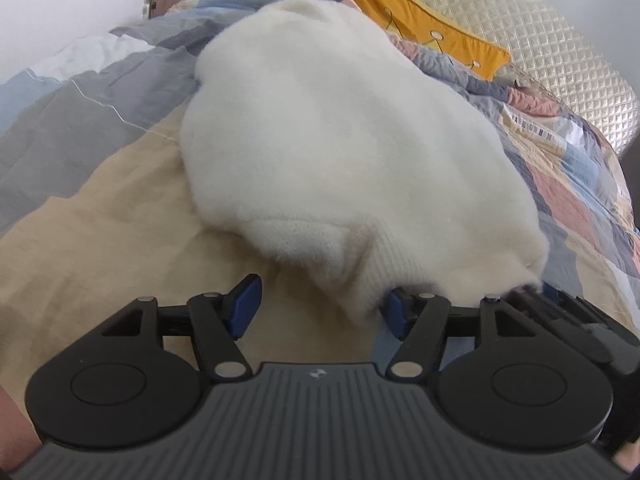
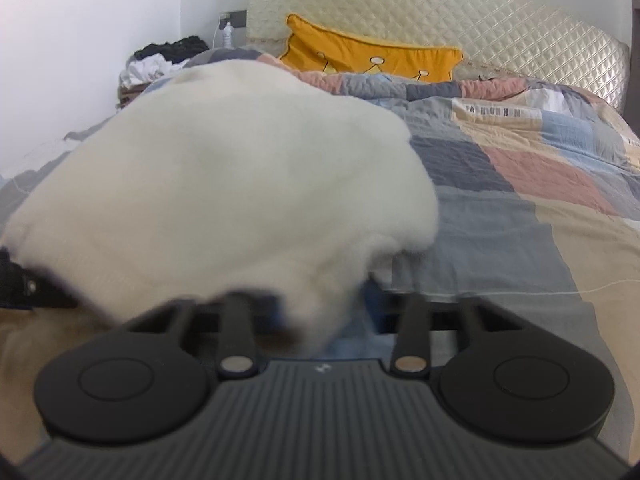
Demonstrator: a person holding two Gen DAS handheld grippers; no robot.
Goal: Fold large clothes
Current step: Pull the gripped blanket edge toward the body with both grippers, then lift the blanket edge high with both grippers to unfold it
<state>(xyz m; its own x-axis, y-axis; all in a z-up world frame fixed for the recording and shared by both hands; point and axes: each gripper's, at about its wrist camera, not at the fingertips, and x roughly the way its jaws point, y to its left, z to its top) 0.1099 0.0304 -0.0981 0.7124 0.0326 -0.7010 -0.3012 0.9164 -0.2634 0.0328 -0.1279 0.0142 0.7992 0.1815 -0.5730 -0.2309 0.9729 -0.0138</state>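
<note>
On the bed (image 1: pixel 100 208), seen from the left wrist, the white fluffy sweater (image 1: pixel 340 140) lies in a bundle, its ribbed hem reaching between the spread fingers of the left tool (image 1: pixel 322 306), which grips nothing. From the right wrist, the sweater (image 2: pixel 224 184) drapes over the right tool (image 2: pixel 320 312); I cannot tell its grip. Folding looks partly done, though not yet neat.

Fluffy, matt white knit sweater (image 1: pixel 340 152), ribbed at its near hem. Soft matt patchwork cotton quilt (image 2: pixel 520 184) beneath. Glossy quilted cream headboard (image 2: pixel 500 40) at twelve o'clock; yellow cloth cushion (image 2: pixel 360 54) before it. Matt black plastic left gripper (image 1: pixel 320 308), blue rubbery pads (image 1: pixel 244 304), shiny metal pins.
</note>
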